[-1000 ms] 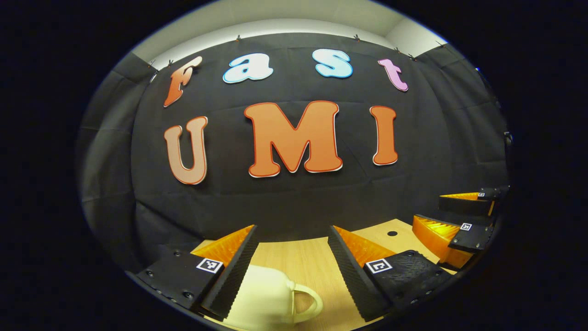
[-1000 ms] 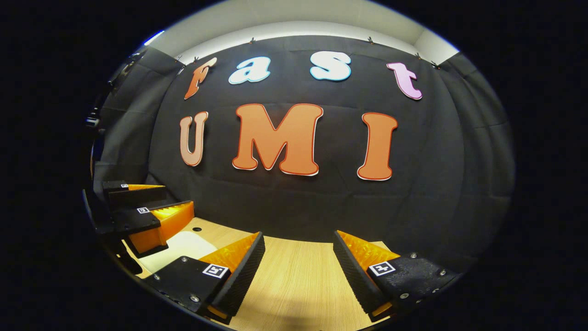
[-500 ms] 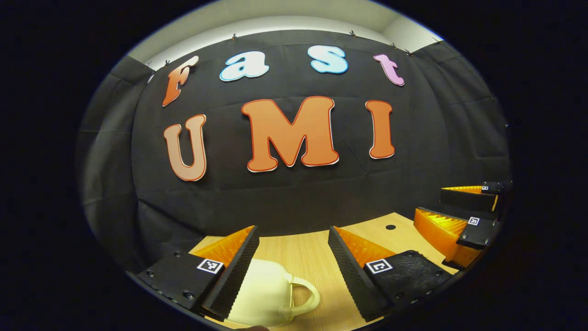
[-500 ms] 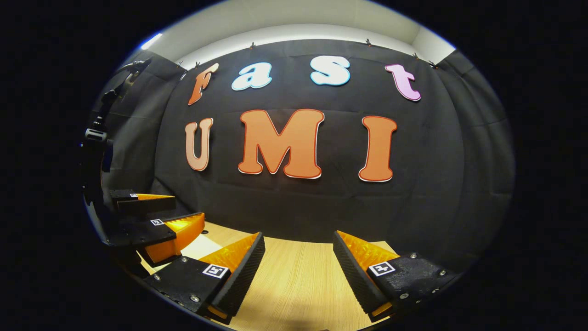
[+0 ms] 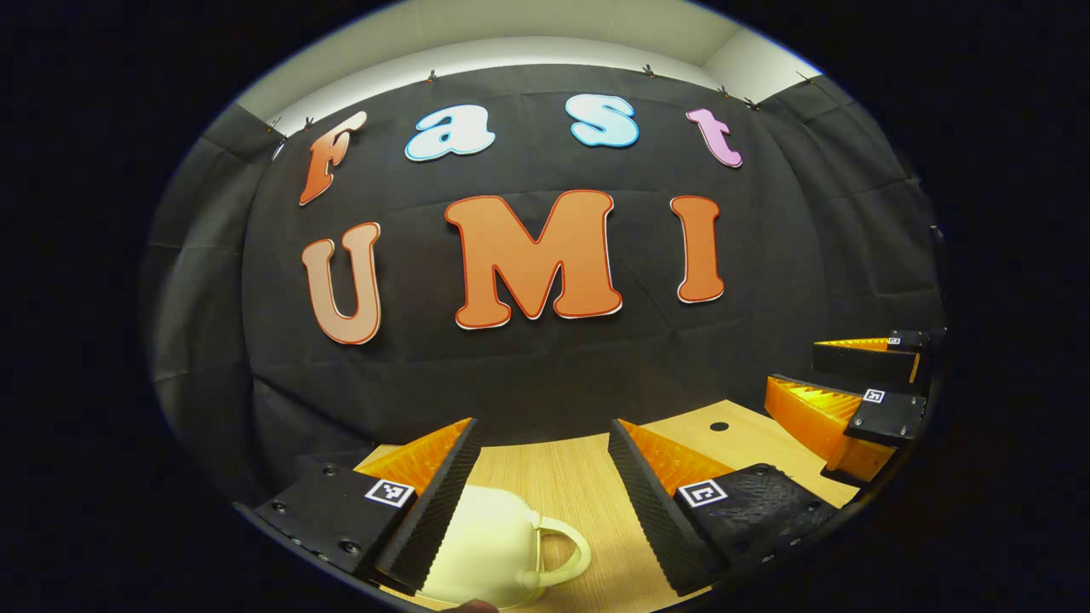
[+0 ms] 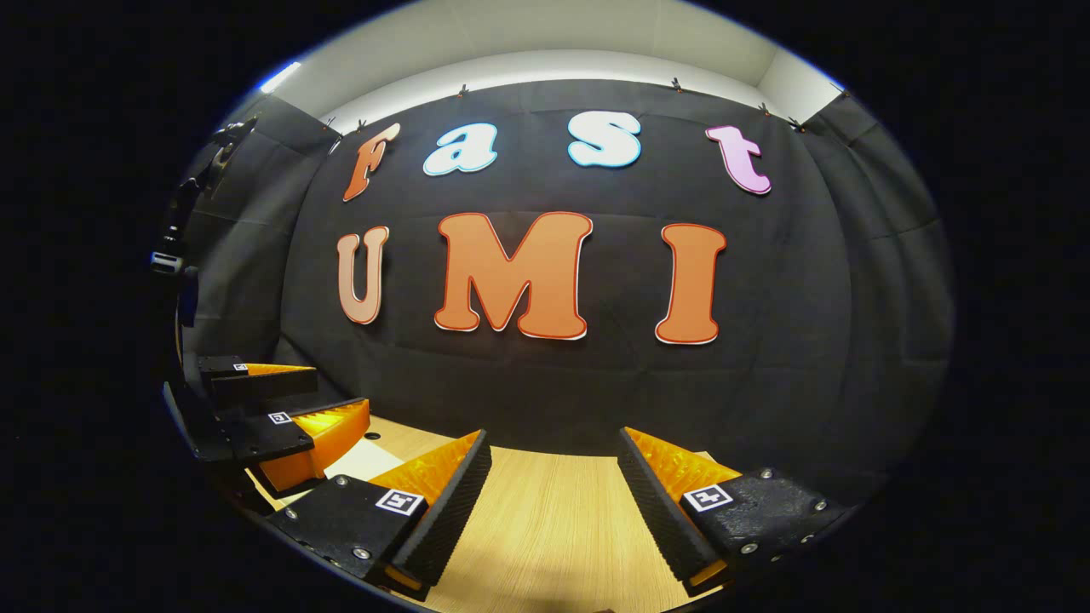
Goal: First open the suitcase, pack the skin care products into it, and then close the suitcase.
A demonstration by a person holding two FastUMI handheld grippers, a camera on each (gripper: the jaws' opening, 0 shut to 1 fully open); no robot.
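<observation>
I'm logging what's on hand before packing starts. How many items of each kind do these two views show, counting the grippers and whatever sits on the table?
Hand-held grippers: 2, left hand-held gripper and right hand-held gripper.
Cream mugs: 1, the mug on the table between the left gripper's open fingers, apart from them.
Tables: 1.
Total: 4.

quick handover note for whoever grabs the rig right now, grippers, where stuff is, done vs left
Left gripper: open, holding nothing, above the wooden table; a cream handled jug sits just below its fingers, untouched.
Right gripper: open, holding nothing, over bare tabletop; in the left gripper view it sits at the right.
Job's things: no suitcase or skin care products can be made out from here.
Done: nothing visible.
Left: open the suitcase, pack the products, close it.
</observation>
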